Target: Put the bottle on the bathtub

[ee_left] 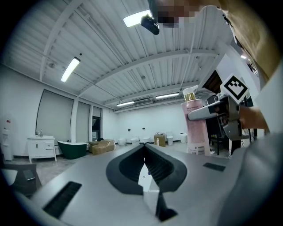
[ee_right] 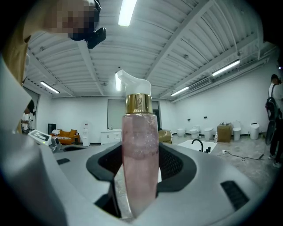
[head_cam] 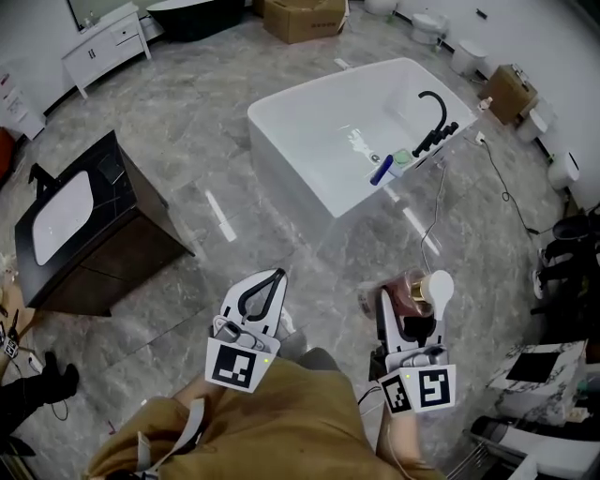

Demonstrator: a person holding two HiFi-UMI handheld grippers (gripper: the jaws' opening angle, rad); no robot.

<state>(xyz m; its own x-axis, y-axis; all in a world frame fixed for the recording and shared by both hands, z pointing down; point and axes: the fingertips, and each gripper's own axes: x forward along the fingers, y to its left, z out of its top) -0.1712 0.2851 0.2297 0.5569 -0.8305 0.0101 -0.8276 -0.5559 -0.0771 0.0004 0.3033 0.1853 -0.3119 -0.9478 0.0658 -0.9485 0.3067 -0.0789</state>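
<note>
A pink pump bottle [ee_right: 139, 150] with a gold collar and white pump head stands upright between the jaws of my right gripper [ee_right: 140, 170], which is shut on it. In the head view the same bottle [head_cam: 412, 292] shows at the lower right, held in the right gripper [head_cam: 405, 317] over the grey floor. The white bathtub [head_cam: 309, 141] with a black faucet [head_cam: 436, 117] lies well ahead, farther up the floor. My left gripper [head_cam: 262, 292] is shut and empty, its jaws meeting at the tip [ee_left: 144, 152]; in its view the bottle [ee_left: 196, 126] appears off to the right.
A black vanity with a white basin [head_cam: 89, 230] stands at the left. A blue item [head_cam: 382, 170] and small things lie on the tub's faucet ledge. A cable [head_cam: 433, 220] trails over the floor to the right of the tub. Cardboard boxes [head_cam: 302, 19] and toilets sit at the far wall.
</note>
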